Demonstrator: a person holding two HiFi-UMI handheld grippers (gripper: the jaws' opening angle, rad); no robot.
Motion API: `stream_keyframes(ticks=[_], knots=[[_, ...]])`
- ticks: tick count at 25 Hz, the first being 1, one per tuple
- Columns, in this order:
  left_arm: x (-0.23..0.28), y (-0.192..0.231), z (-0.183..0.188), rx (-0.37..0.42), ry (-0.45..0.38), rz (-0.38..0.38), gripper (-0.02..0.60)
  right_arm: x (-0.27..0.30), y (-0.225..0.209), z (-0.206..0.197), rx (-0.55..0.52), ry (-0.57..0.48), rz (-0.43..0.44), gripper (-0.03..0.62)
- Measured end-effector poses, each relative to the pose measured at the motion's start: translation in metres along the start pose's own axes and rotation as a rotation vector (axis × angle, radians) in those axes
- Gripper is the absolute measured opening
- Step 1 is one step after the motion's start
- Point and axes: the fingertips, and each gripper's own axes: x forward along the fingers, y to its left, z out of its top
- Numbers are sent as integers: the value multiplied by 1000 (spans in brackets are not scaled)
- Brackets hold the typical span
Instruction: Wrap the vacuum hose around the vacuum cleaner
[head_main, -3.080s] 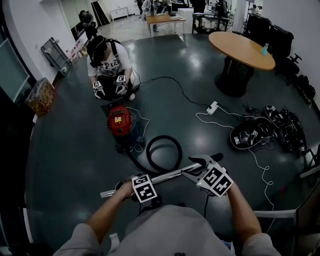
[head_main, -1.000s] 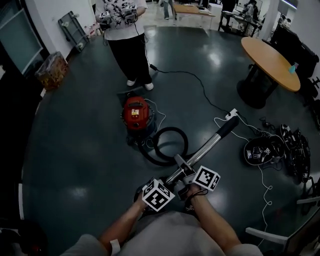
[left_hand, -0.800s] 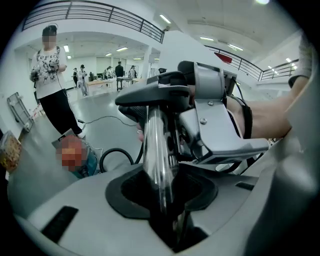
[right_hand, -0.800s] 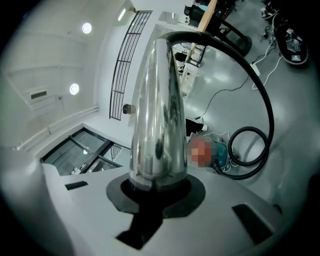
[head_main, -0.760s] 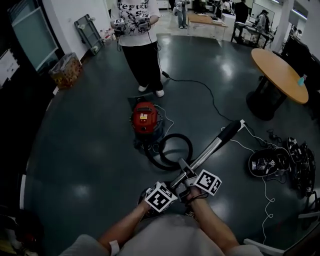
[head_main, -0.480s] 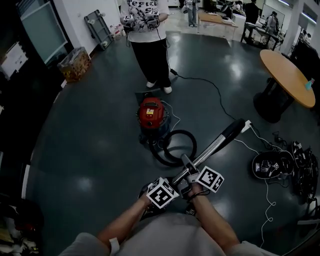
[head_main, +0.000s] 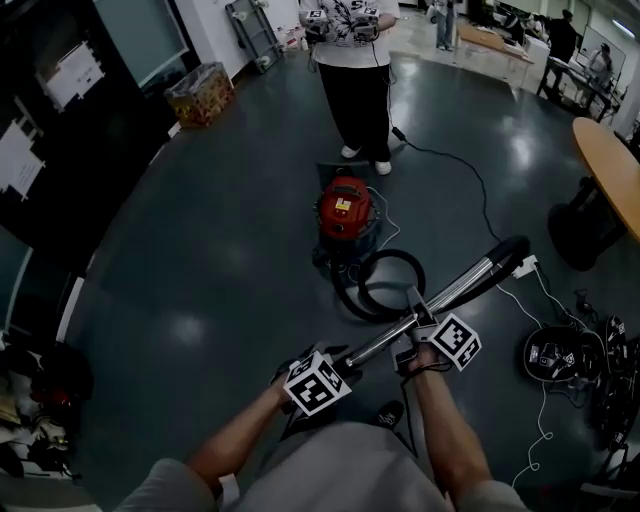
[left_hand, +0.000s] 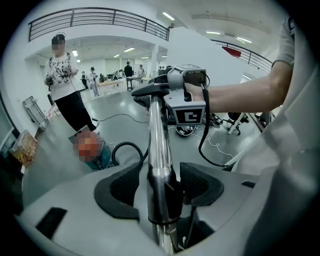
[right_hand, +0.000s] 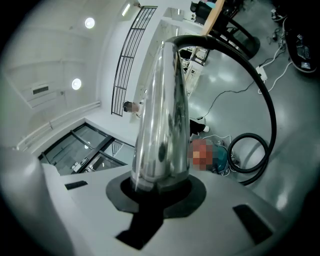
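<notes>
The black hose (right_hand: 230, 153) lies in one loop on the floor (head_main: 220, 270) just beside the red vacuum cleaner (head_main: 343, 208), on its near side, & rises to a shiny metal tube (head_main: 460, 287). The right gripper (right_hand: 160, 186) is clamped on this tube; the jaws of the left gripper (left_hand: 159, 186) have just been opening (tube btw. them, pads not pressing).

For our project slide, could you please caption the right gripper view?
Right tool clamped on the shiny metal vacuum tube, whose black hose arcs down to a coil on the grey floor.
</notes>
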Motion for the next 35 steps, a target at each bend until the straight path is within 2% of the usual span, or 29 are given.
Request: stream_keyframes(ticks=[6, 10, 17, 22, 29, 35], knots=[[-23, 1, -21, -95, 16, 16, 247, 9, -6, -1, -53, 53, 3, 58], [-30, -1, -14, -88, -26, 9, 245, 8, -13, -3, -122, 106, -5, 58], [-17, -22, 8, -19, -46, -9, 244, -8, -21, 2, -274, 190, -17, 58], [7, -45, 30, 42, -32, -38, 242, -37, -43, 14, -395, 259, -31, 58], [42, -74, 84, 155, -45, -43, 242, -82, -82, 19, -609, 425, -50, 58], [63, -100, 110, 264, -34, -67, 242, -114, -108, 3, -755, 566, -59, 58]])
